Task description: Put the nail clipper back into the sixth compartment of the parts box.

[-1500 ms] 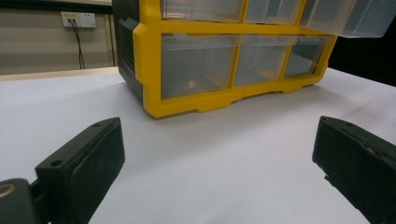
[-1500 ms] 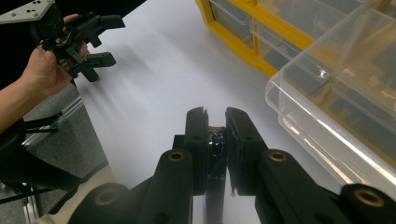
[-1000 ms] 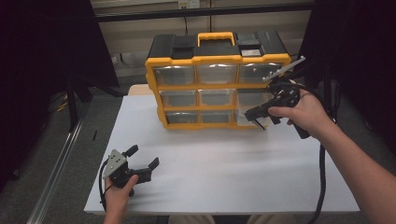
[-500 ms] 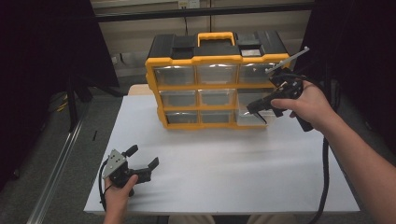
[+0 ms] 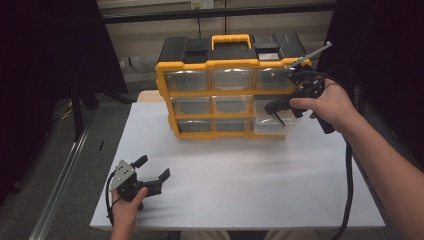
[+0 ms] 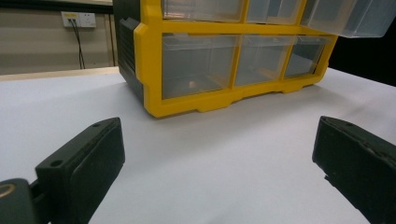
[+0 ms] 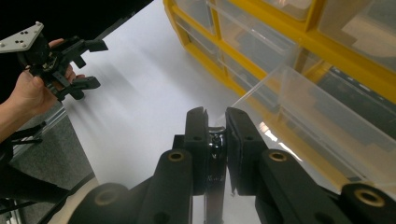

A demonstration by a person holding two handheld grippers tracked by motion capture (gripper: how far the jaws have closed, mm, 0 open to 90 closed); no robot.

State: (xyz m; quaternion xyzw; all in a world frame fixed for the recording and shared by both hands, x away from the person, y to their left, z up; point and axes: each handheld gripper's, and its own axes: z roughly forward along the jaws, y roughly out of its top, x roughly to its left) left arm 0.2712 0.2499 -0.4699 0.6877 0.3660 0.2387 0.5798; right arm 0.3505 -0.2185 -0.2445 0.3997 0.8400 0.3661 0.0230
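Left hand-held gripper agape (right clamped)

This looks like a lab or workshop set up for recording: a plain white table stands between black curtains, with a bare grey floor beside it. A white wall socket with plugged cables sits on the beige wall behind, and a yellow-and-black plastic parts organiser with clear drawers rests on the table

White bench in a dim room, black curtains on both sides. Beige wall behind w/ a white socket & cables hanging down. Grey floor, metal rail along bench's left.
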